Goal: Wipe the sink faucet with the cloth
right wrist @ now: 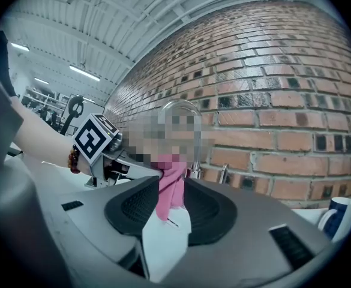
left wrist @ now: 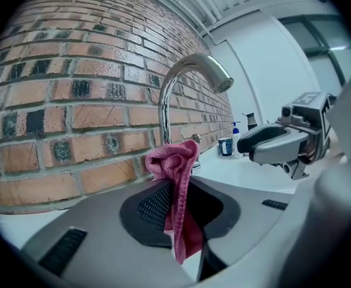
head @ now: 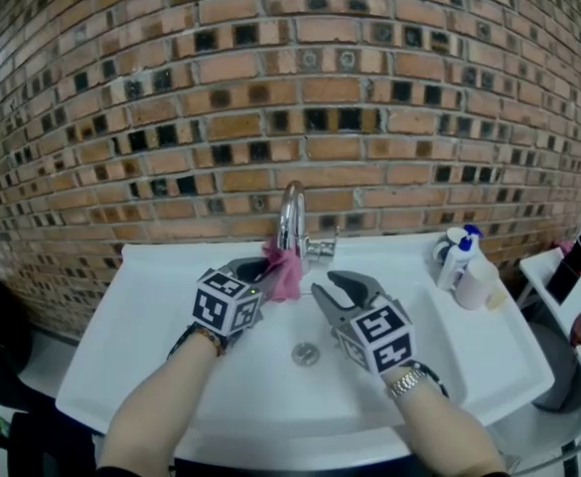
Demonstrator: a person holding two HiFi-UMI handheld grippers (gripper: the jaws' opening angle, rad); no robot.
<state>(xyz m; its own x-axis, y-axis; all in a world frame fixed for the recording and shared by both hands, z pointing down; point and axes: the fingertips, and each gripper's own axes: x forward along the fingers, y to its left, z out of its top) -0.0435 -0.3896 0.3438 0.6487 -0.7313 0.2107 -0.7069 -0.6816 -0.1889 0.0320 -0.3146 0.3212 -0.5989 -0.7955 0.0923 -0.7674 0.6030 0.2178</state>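
Note:
The chrome faucet (head: 292, 217) rises from the back rim of the white sink (head: 151, 316), against the brick wall. My left gripper (head: 266, 269) is shut on a pink cloth (head: 287, 272) just in front of the faucet's base. In the left gripper view the cloth (left wrist: 176, 179) bunches above the jaws and hangs down between them, with the curved spout (left wrist: 190, 71) close behind. My right gripper (head: 330, 292) is open over the basin, just right of the cloth. In the right gripper view the cloth (right wrist: 171, 185) hangs beyond the spread jaws, which hold nothing.
A drain (head: 305, 353) lies in the basin under the grippers. A pump bottle and a mug (head: 457, 254) stand on the sink's right back corner. The brick wall (head: 270, 87) closes off the back. Dark objects (head: 578, 266) stand beyond the right edge.

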